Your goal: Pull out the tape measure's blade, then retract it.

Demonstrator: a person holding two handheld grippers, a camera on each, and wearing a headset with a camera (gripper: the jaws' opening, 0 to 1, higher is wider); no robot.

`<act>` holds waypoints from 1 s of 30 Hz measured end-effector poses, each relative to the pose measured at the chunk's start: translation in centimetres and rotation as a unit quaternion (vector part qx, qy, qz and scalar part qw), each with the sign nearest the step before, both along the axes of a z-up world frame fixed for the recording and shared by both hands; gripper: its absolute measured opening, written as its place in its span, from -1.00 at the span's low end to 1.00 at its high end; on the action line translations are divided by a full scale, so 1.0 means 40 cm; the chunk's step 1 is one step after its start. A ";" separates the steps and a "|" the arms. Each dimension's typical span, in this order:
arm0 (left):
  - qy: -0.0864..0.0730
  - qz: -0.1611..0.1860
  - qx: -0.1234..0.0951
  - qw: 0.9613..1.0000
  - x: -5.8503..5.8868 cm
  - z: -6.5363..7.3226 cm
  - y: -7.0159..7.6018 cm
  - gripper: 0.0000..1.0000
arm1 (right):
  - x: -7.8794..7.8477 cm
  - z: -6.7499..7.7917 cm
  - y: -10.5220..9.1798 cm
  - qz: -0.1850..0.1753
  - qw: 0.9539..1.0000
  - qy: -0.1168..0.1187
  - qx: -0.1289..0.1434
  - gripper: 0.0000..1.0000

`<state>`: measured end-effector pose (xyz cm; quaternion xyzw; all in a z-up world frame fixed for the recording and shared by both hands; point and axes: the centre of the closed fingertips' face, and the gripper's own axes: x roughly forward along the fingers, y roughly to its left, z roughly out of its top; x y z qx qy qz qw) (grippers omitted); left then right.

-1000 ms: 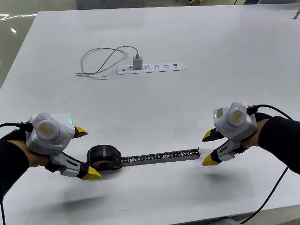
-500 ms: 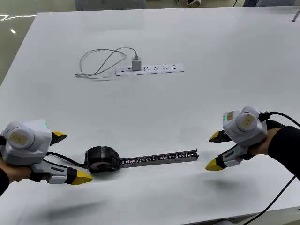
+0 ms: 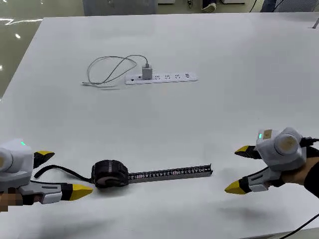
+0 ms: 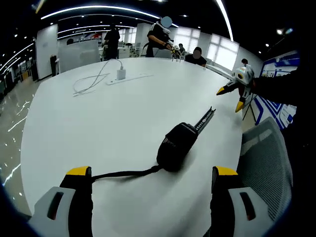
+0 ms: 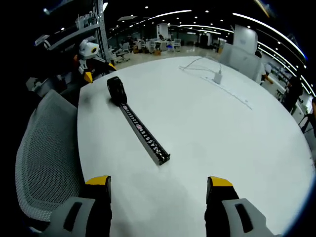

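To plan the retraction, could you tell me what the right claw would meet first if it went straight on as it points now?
Most likely the free end of the tape measure's blade, lying centred ahead of the open right claw, though its height above that tip is unclear.
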<state>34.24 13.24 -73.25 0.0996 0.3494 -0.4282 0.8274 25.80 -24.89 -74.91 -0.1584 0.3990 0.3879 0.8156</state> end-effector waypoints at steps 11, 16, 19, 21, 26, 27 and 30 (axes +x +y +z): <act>-0.021 0.019 -0.003 1.000 -0.032 0.011 0.033 0.98 | -0.026 0.038 -0.008 -0.032 0.999 -0.032 0.028 0.73; -0.020 0.032 -0.026 0.999 -0.043 0.023 0.034 0.98 | -0.026 0.045 -0.032 -0.051 0.997 -0.040 0.036 0.86; -0.023 0.033 -0.038 0.998 -0.054 0.028 0.026 0.98 | -0.031 0.064 -0.032 -0.063 0.995 -0.051 0.056 0.98; -0.028 0.036 -0.020 0.999 -0.058 0.020 0.031 0.98 | -0.036 0.065 -0.040 -0.069 0.994 -0.060 0.056 0.98; -0.041 0.038 -0.014 0.998 -0.069 0.024 0.041 0.98 | -0.059 0.058 -0.050 -0.073 0.994 -0.058 0.060 0.98; -0.042 0.037 -0.012 0.998 -0.072 0.022 0.044 0.98 | -0.063 0.055 -0.051 -0.074 0.994 -0.058 0.059 0.98; -0.041 0.035 -0.012 0.998 -0.084 0.016 0.052 0.98 | -0.079 0.052 -0.062 -0.081 0.993 -0.066 0.047 0.98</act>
